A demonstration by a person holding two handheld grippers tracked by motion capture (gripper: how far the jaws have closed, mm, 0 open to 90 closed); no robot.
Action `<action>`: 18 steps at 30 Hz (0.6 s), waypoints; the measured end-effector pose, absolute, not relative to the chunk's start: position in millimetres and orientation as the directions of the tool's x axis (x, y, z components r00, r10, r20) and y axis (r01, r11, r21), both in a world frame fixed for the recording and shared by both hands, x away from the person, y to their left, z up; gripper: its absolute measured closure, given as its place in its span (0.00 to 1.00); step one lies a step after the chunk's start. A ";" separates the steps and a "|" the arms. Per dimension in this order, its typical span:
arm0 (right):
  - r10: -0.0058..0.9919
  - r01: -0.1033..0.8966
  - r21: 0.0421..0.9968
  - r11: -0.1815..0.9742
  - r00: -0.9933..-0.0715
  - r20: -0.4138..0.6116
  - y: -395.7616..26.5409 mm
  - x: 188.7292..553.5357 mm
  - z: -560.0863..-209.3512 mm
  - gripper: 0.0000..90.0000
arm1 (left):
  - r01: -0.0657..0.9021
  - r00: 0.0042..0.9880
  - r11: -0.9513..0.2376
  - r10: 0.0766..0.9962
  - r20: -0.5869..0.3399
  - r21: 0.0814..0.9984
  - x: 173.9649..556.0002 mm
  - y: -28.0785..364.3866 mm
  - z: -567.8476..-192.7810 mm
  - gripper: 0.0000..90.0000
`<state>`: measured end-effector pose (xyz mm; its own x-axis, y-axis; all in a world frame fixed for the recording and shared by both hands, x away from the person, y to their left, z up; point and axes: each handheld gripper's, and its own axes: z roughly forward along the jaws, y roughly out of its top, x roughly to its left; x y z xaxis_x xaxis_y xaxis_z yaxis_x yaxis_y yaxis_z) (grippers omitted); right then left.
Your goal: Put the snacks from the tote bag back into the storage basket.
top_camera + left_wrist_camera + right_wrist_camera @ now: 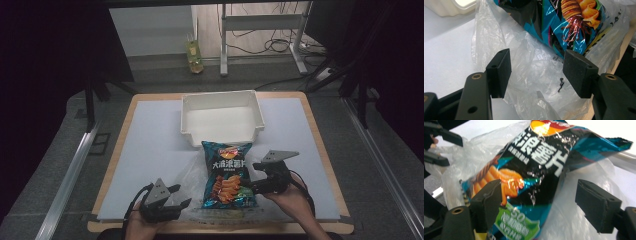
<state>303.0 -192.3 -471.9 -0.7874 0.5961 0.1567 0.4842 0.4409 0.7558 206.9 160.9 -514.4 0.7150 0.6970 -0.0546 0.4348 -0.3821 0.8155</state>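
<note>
At the lower left of the high view the left gripper (176,201) rests near the surface's front edge, jaws about half open and holding nothing; in the left gripper view its pads (499,72) stand either side of the clear plastic bag (534,70) without pressing it. That bag (192,175) is thin, limp film, crumpled and probably slippery; it looks best pinched at a loose fold or at its mouth rather than on a flat stretch.

At lower centre lies the chip bag (227,175), lying partly on the film, its top toward the white bin (222,102) just beyond it. It should be light, puffed with air and crackly, with fragile contents, so a gentle pinch on a crimped end seam seems safer than a squeeze across the middle. Its glossy foil may slide.

At lower right the right gripper (255,176) has its jaws spread wide beside the chip bag; in the right gripper view (539,205) the bag's lower edge sits between the pads, ungripped.

The surface (150,150) is a pale sheet on a wooden top. Beyond, at the upper centre, a bottle (194,55) stands on the floor near desk legs (224,40) and cables.
</note>
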 end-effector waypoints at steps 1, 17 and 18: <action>0.596 0.487 0.756 0.437 -0.786 0.162 -190.1 305.2 -472.1 0.22 | 0.435 0.716 -0.383 0.696 -0.055 0.815 206.9 160.7 -514.4 0.44; 0.574 0.560 0.703 0.439 -0.777 0.260 -165.4 337.8 -492.6 0.31 | 0.426 0.727 -0.405 0.686 -0.040 0.809 206.0 159.1 -514.9 0.44; 0.574 0.560 0.703 0.439 -0.777 0.260 -165.4 337.8 -492.6 0.31 | 0.426 0.727 -0.406 0.686 -0.038 0.808 206.0 158.9 -515.1 0.44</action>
<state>337.8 -165.4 -492.6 -0.7767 0.5738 0.2599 0.5596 0.4391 0.7029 206.0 158.9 -515.1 0.7269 0.6857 -0.0382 0.4260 -0.4065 0.8083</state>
